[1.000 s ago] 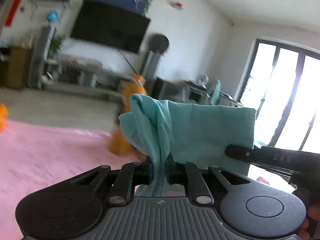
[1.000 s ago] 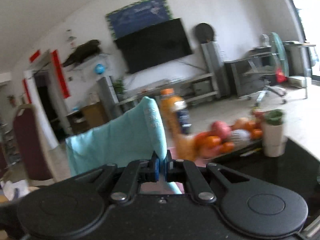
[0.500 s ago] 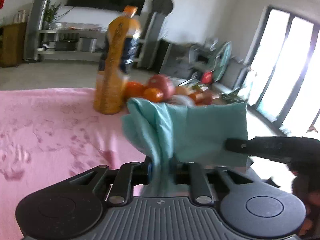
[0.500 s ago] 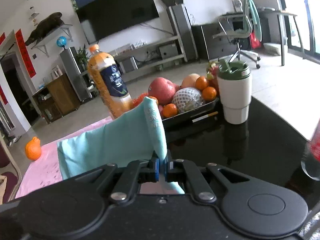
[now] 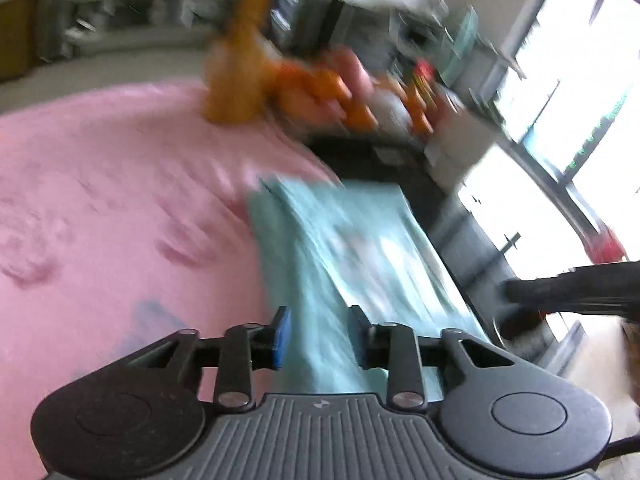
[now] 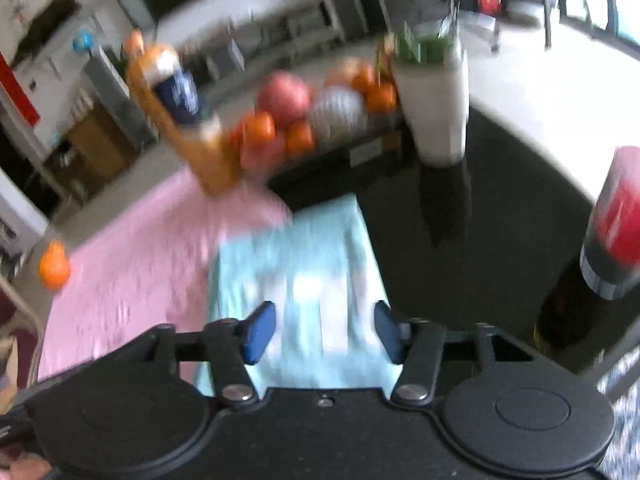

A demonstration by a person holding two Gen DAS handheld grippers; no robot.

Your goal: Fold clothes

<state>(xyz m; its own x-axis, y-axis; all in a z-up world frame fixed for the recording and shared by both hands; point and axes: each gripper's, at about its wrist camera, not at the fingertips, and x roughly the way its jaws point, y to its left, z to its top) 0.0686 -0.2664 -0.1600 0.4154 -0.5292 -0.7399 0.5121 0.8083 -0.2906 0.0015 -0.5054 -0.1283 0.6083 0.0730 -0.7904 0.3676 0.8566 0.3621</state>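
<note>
Teal, thin and soft, the cloth (image 6: 304,280) that both claws pinched up in the air 0.5 s ago now lies as a flat oblong across the edge of the pink cover (image 5: 100,220) and the glossy black counter (image 6: 500,240). Left claw (image 5: 318,330) and right claw (image 6: 320,330) both stand spread wide over it, gripping nothing, so I judge 1 fold laid down.

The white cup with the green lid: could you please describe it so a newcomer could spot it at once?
Start at the black table, then find the tray of fruit at its far edge. The white cup stands just right of that fruit, tall, pale and green-topped, unlike the orange bottle on the left.
</note>
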